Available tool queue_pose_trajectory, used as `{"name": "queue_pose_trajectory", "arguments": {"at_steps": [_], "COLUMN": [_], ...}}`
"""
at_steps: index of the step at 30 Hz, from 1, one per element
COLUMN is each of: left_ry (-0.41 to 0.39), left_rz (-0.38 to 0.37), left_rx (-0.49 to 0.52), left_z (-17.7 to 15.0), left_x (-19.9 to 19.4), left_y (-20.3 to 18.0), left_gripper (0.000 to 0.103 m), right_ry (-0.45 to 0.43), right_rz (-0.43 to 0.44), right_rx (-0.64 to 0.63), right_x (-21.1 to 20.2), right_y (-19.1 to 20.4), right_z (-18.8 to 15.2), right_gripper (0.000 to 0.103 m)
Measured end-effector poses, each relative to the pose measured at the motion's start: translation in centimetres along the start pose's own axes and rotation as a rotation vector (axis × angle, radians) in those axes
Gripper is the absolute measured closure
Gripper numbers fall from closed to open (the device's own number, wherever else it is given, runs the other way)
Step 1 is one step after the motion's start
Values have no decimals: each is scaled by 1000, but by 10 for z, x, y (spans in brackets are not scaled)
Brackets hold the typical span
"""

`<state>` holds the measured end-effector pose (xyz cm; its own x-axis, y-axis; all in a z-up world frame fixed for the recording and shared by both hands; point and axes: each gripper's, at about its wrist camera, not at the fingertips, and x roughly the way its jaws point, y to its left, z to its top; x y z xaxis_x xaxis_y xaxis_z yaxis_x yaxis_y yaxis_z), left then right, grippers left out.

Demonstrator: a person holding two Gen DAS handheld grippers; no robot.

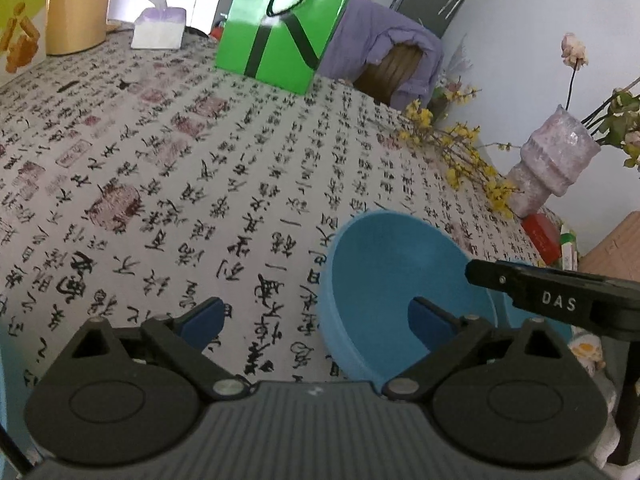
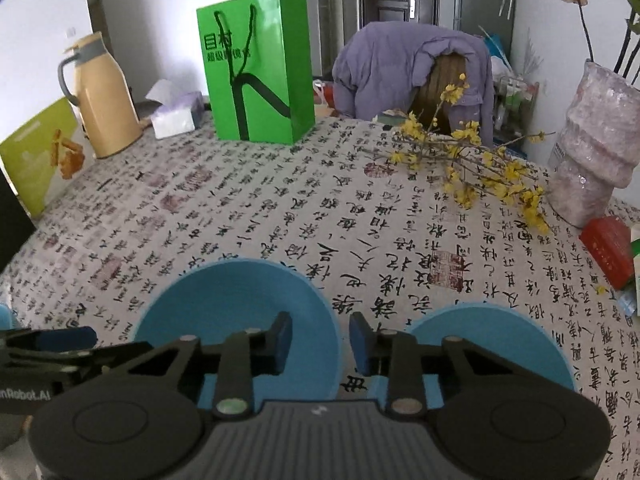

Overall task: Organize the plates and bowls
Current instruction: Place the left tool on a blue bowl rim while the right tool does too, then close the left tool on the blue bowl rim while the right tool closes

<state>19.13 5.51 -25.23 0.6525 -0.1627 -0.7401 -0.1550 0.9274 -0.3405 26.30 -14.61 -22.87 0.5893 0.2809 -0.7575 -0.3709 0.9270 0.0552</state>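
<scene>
In the left wrist view a blue bowl [image 1: 396,284] rests on the calligraphy tablecloth at lower right. My left gripper [image 1: 316,320] is open wide; its right finger sits over the bowl's inside, its left finger over bare cloth. The right gripper's black arm [image 1: 560,296] crosses the bowl's right rim. In the right wrist view two blue bowls sit side by side: one left [image 2: 240,300], one right [image 2: 488,336]. My right gripper [image 2: 319,340] is part open, straddling the left bowl's right rim, left finger inside the bowl. The left gripper's blue pad [image 2: 68,338] shows at far left.
A green paper bag [image 2: 256,68] stands at the table's far side with a tissue pack [image 2: 176,114], a yellow thermos [image 2: 100,100] and a snack box [image 2: 44,152]. A vase [image 2: 592,148], yellow flower branches [image 2: 472,168] and a red box [image 2: 608,252] sit at right. A chair with a purple jacket [image 2: 404,68] stands behind.
</scene>
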Motion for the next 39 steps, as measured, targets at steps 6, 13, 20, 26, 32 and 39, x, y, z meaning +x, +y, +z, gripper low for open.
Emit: {"name": "queue_pose_trajectory", "arguments": {"at_steps": [6, 13, 20, 26, 32, 39], "left_ry": [39, 91, 85, 84, 86, 79], "left_rz": [-20, -43, -6, -2, -3, -3], "left_rx": [-1, 8, 36, 50, 48, 47], "left_z": [-4, -3, -3, -4, -4, -4], "left_x": [8, 16, 18, 16, 13, 10], "left_y": [-3, -9, -12, -13, -12, -11], "left_gripper": [23, 67, 80, 80, 80, 80], "right_ry": [39, 73, 84, 74, 74, 66], "right_rz": [-31, -45, -76, -80, -86, -87], "right_rx": [-20, -42, -68, -67, -62, -56], "right_x": [10, 18, 24, 21, 20, 16], "right_y": [2, 2, 8, 9, 11, 12], "right_z": [1, -3, -8, -11, -13, -13], "right_gripper": [80, 88, 94, 95, 95, 95]}}
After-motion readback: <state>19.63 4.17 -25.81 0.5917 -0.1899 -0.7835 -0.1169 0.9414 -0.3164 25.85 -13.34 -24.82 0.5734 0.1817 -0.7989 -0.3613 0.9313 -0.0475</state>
